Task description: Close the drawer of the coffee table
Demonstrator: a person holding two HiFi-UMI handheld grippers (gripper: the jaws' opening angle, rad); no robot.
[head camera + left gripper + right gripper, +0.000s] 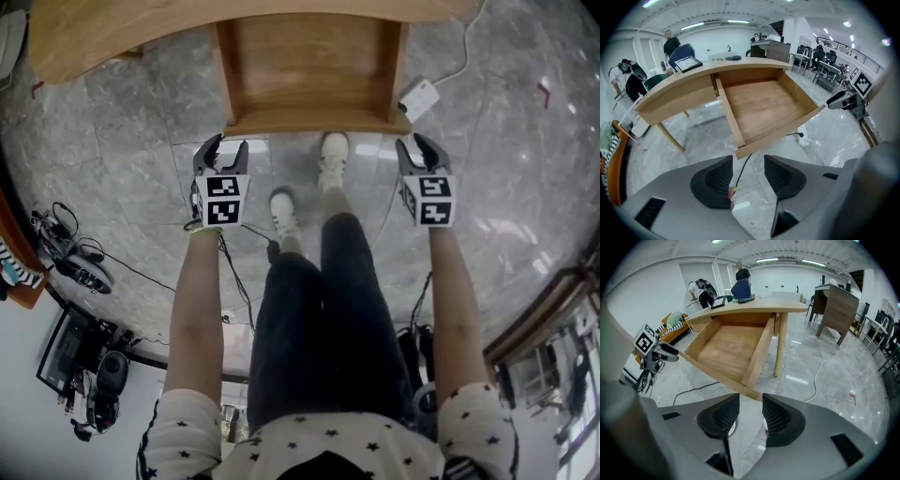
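The drawer [309, 66] is sticking out of the coffee table [112, 33], open and empty.

Its front edge is facing the person. The left gripper [228, 145] is hanging just in front of the drawer's left corner, and the right gripper [413, 142] just in front of its right corner. Neither is touching it. Both claws are standing apart, with only the grey floor [122, 141] showing between them. A white box [418, 100] is lying beside the right corner.
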